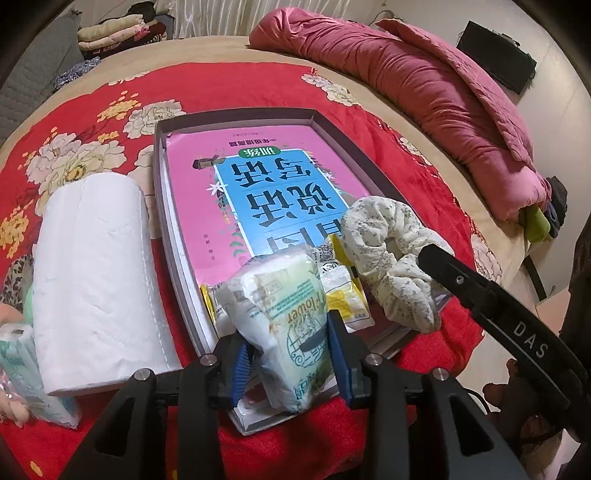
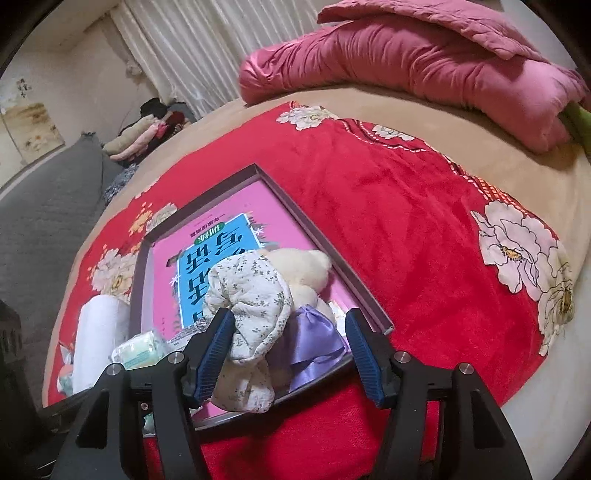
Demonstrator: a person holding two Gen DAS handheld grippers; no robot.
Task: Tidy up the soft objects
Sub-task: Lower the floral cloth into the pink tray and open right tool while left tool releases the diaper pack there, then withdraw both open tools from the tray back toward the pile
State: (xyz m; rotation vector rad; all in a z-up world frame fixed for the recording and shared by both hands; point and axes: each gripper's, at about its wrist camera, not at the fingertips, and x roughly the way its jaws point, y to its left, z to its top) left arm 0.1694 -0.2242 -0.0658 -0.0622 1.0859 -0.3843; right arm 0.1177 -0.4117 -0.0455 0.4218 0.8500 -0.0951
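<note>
A shallow grey box (image 1: 236,118) with a pink book (image 1: 266,173) in it lies on the red floral blanket. My left gripper (image 1: 291,354) is shut on a tissue pack (image 1: 284,317) printed "Flower", held over the box's near end. A yellow sachet (image 1: 347,299) lies behind it. A floral cream scrunchie (image 1: 391,251) rests on the box's right side. My right gripper (image 2: 291,350) is open around the scrunchie (image 2: 251,317), which drapes over a cream plush toy with a purple ribbon (image 2: 314,339) in the box (image 2: 321,236).
A white paper roll (image 1: 96,280) stands left of the box, with another tissue pack (image 1: 26,373) at the far left. A rolled pink quilt (image 1: 424,88) lies at the bed's far side. Folded clothes (image 1: 122,33) sit at the back left.
</note>
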